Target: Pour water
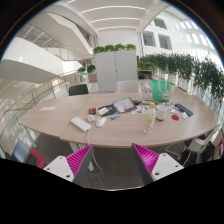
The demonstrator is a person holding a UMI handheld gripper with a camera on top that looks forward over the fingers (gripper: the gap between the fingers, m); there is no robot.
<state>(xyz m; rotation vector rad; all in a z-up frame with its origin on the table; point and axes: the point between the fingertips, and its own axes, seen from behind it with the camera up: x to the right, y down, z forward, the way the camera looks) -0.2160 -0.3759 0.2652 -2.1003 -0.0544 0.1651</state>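
Jaws are sitting wide open with nothing between them, the gripper [112, 165] hanging back from a long pale wooden table [60, 118] in a bright atrium with white balconies and ceiling light strips. One green pitcher-looking thing [160, 90] is standing at the far end, well beyond the fingers, and one clear glass [150, 118] is sitting nearer. Papers and small clutter I can't make out are lying around mid-table. Two white cabinets [115, 70] with plants on top are standing behind.
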